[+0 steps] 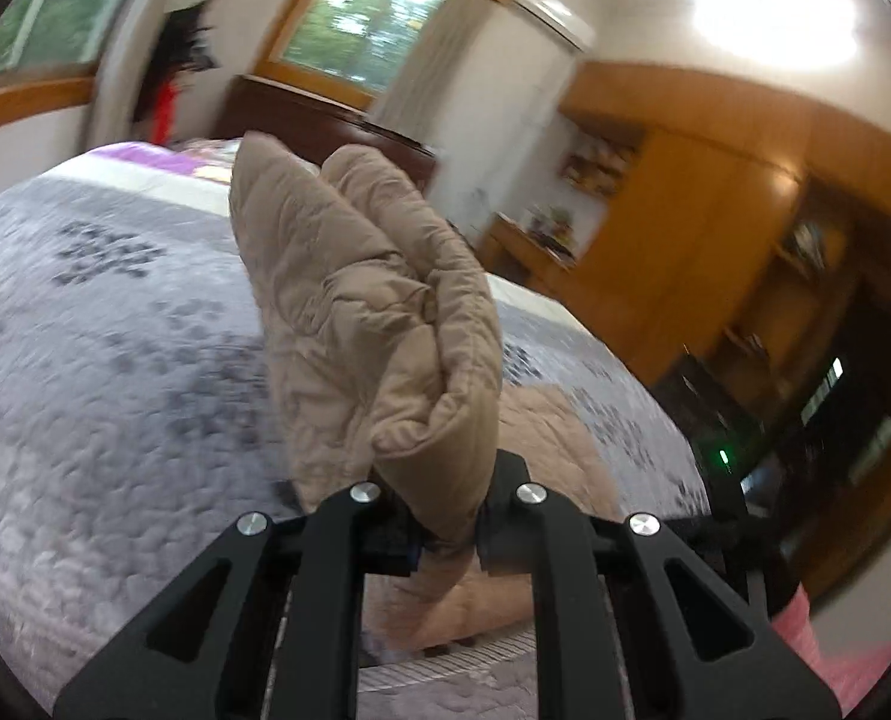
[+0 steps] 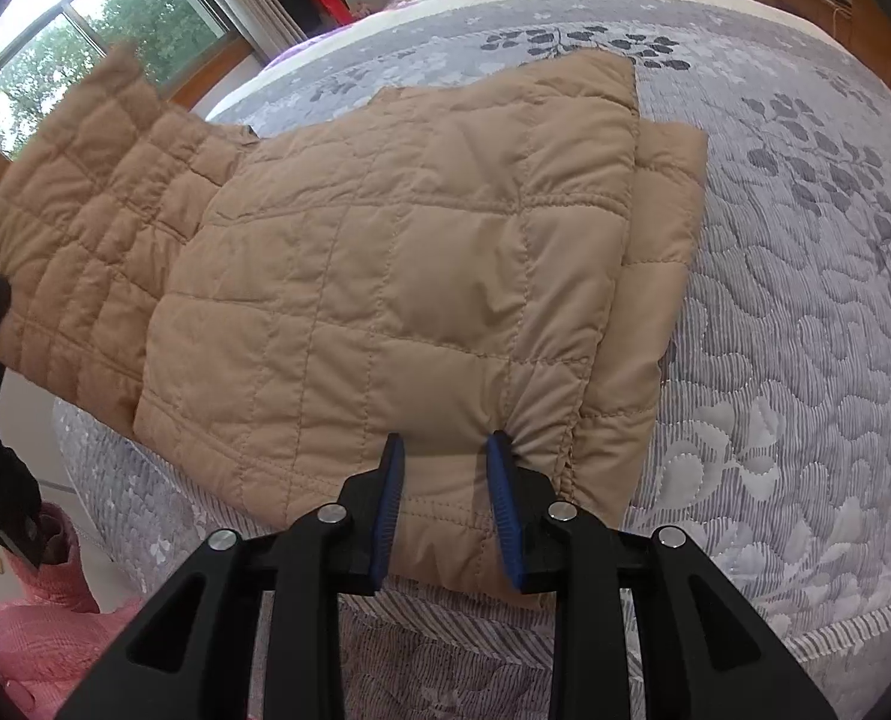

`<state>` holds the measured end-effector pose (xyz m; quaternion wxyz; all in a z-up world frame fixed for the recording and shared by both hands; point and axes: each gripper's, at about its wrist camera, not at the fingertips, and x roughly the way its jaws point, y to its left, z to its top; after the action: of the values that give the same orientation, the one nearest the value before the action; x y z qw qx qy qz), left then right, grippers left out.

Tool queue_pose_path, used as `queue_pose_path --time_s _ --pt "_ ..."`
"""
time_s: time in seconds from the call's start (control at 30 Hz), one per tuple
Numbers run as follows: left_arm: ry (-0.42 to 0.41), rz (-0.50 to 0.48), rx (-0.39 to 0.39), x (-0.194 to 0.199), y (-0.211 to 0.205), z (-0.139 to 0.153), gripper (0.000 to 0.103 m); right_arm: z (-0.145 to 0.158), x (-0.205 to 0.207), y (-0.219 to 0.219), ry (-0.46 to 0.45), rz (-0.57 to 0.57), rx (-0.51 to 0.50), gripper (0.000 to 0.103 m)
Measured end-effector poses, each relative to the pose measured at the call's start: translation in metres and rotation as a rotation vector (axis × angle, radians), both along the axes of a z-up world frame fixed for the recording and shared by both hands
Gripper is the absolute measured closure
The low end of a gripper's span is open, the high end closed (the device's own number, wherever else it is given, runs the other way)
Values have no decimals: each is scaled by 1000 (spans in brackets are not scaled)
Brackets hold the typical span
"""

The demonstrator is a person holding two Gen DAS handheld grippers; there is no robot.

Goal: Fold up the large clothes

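Where left tool [image 1: 448, 531] clamps a lifted jacket [image 2: 385, 276] fold, pads hidden, room blurred | jacket on bed [image 2: 805, 324], long axis left-right | right tool [image 2: 445, 504] spread at hem

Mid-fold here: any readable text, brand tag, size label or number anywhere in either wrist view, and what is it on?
No readable text in either view.
Tan quilted jacket: no tag, brand or size label shows on the visible fabric.
Grey patterned bedspread: leaf print only, no lettering.
Shelves by the wooden wardrobe: items too blurred to read.
Green light on dark equipment: a glow, no legible digits.
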<state>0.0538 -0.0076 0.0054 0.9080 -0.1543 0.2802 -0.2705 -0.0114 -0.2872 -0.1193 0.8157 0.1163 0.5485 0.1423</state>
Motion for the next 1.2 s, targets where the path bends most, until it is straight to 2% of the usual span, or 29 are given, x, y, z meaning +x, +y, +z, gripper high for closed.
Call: queue_pose_path --time_s 0.2,0.37,0.53,0.67,0.77,0.9,1.0,1.07,1.13,1.2 --pt "20 -136 79 14 -40 -18 92 1 -1 1 2 -8 -4 74" --pt "89 -223 168 36 -74 -49 92 0 -4 -1 3 -15 2 74" --pt "198 -275 226 51 -93 -84 91 -1 -3 0 8 -16 2 74" --pt "234 -308 255 57 -101 -106 91 -2 -2 1 12 -16 1 74" --pt "231 -316 265 58 -103 -114 91 -5 0 2 13 -15 -3 74" --pt "227 -314 264 58 -100 -117 89 -6 1 3 17 -19 -9 74" --pt "261 -307 214 56 -95 -104 87 -1 1 4 22 -22 -19 72" --pt "280 -312 184 52 -82 -93 83 7 1 7 15 -18 -29 66" --pt "286 -322 153 45 -71 -79 73 18 2 11 -6 -19 -56 62" --pt "281 -344 109 38 -59 -63 69 32 2 15 -36 -12 -68 60"
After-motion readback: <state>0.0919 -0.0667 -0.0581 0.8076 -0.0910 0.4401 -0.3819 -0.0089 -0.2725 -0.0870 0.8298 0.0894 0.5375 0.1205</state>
